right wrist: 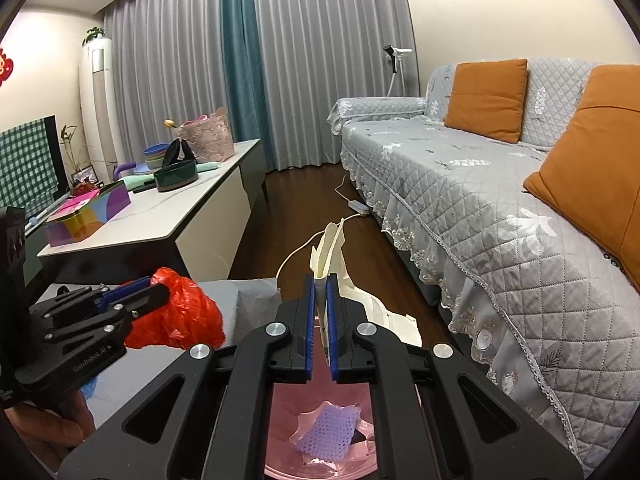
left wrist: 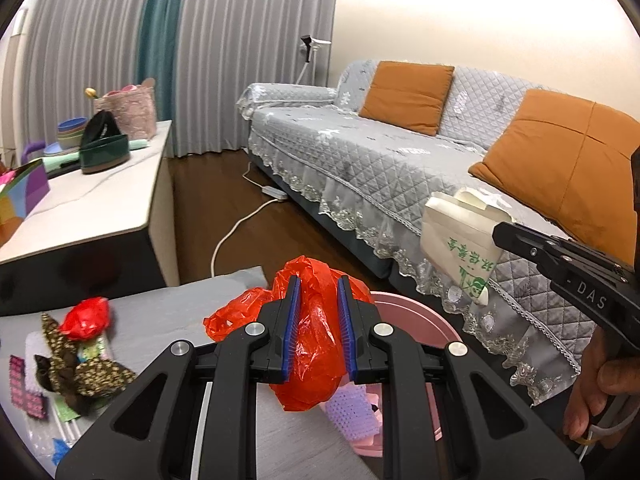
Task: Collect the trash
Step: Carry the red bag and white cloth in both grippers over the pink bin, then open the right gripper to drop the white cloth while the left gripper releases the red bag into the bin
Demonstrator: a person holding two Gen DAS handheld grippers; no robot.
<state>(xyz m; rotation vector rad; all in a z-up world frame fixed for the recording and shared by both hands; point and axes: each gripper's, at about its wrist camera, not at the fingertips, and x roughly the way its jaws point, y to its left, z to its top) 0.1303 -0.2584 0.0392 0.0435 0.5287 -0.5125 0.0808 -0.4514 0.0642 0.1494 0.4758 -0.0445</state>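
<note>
My left gripper (left wrist: 319,292) is shut on a crumpled red plastic bag (left wrist: 316,344), which hangs between its blue pads at the rim of the pink bin (left wrist: 416,312). In the right wrist view that same red plastic bag (right wrist: 180,316) shows at the left, in the left gripper (right wrist: 154,285). My right gripper (right wrist: 320,292) is shut on a flattened white paper carton (right wrist: 330,252), held above the pink bin (right wrist: 288,400). A purple mesh piece (right wrist: 328,432) lies in the bin. From the left wrist view the carton (left wrist: 456,240) shows green print.
A grey table (left wrist: 160,312) holds a red wad (left wrist: 86,316), patterned cloth (left wrist: 76,368) and small packets. A white cabinet (left wrist: 92,196) with bowls stands at the left, a grey sofa (left wrist: 380,160) with orange cushions at the right. A white cable (left wrist: 236,228) crosses the dark floor.
</note>
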